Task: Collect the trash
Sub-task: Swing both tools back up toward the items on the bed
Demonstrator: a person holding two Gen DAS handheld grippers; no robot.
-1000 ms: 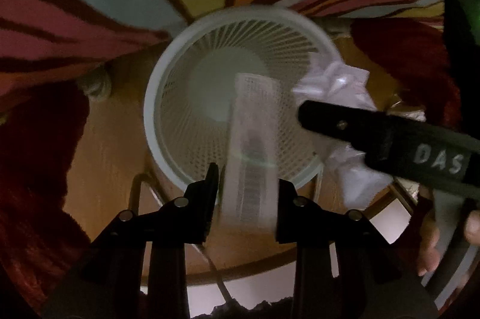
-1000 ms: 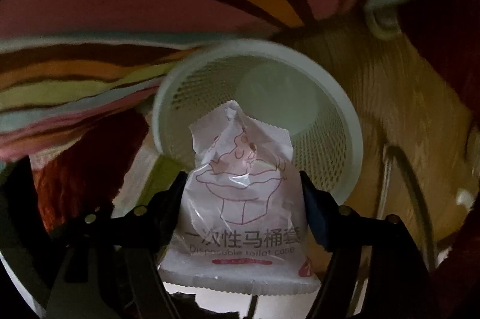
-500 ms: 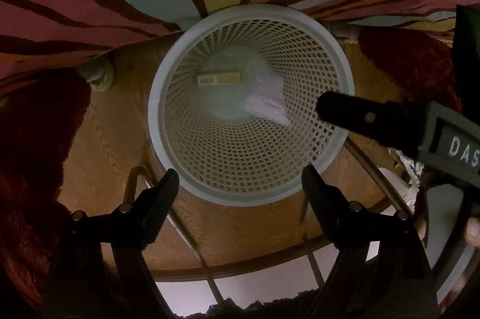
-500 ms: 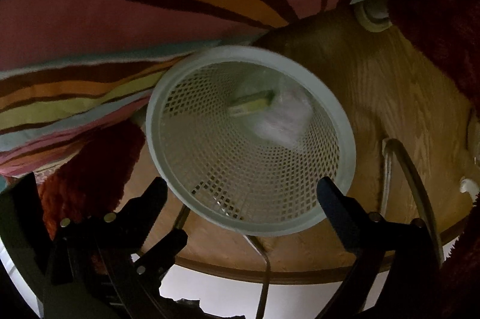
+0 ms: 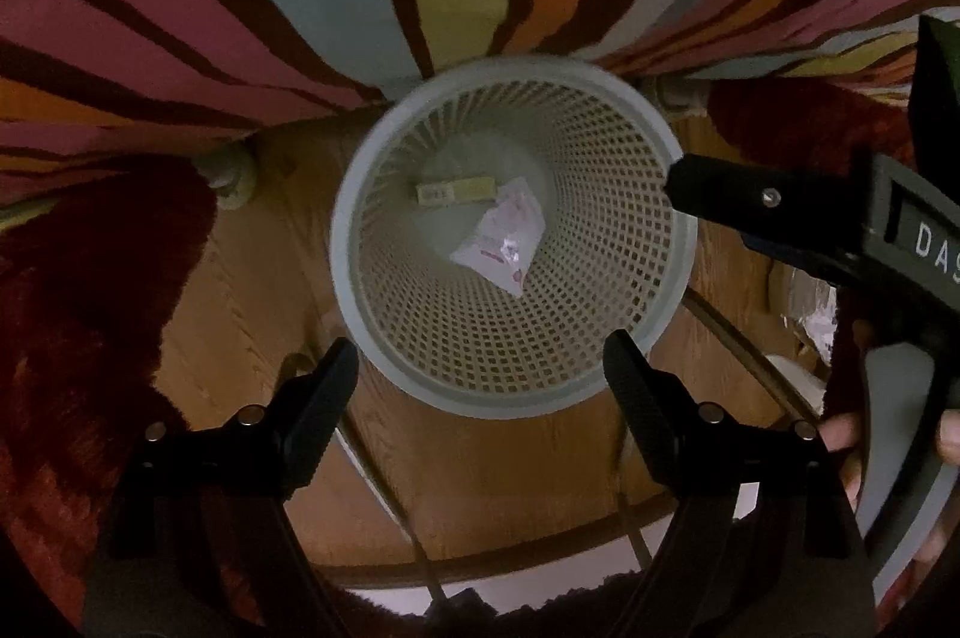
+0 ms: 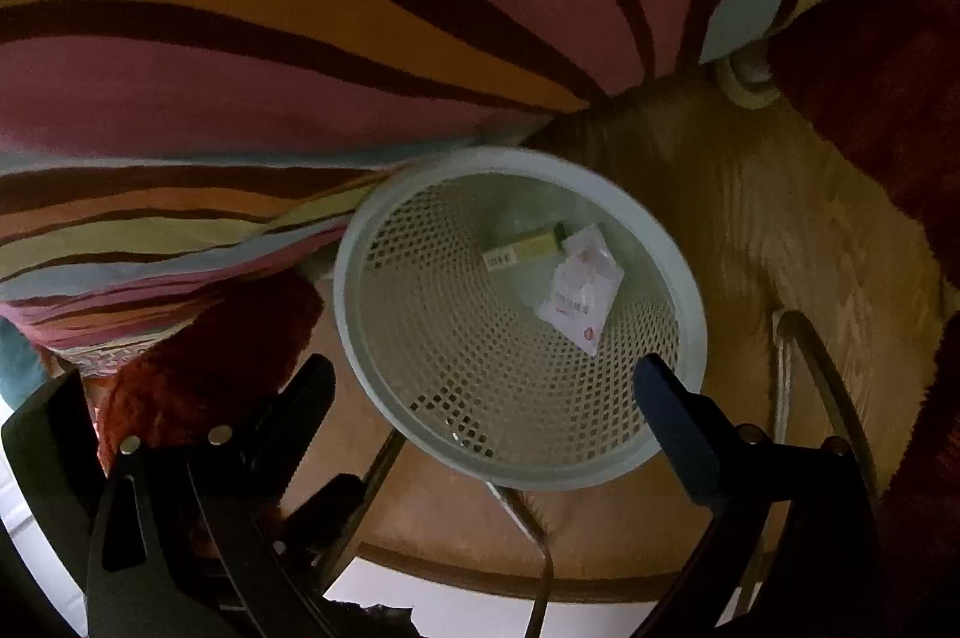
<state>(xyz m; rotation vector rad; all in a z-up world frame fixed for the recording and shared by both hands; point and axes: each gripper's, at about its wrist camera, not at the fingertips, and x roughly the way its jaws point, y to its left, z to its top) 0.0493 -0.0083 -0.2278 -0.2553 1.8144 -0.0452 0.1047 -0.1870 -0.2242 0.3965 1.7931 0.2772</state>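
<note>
A white mesh waste basket (image 5: pixel 360 314) (image 6: pixel 372 350) stands on a wooden surface below both grippers. Inside it lie a white plastic packet with pink print (image 5: pixel 503 242) (image 6: pixel 581 293) and a small yellowish box (image 5: pixel 456 190) (image 6: pixel 523 251). My left gripper (image 5: pixel 480 380) is open and empty above the basket's near rim. My right gripper (image 6: pixel 483 386) is open and empty above the basket too; its finger (image 5: pixel 738 197) reaches in from the right in the left wrist view.
A striped multicoloured rug (image 5: pixel 240 8) (image 6: pixel 300 38) lies behind the basket. Dark red fluffy fabric (image 5: pixel 72 308) (image 6: pixel 204 362) lies at the left and right. A metal rail (image 6: pixel 822 374) curves along the wooden surface's edge (image 5: pixel 480 566). Crumpled wrappers (image 5: pixel 810 308) lie at the right.
Both grippers opened and dropped their trash: the box from the left, the packet from the right. Both pieces now lie in the basket. Both grippers rose slightly.
</note>
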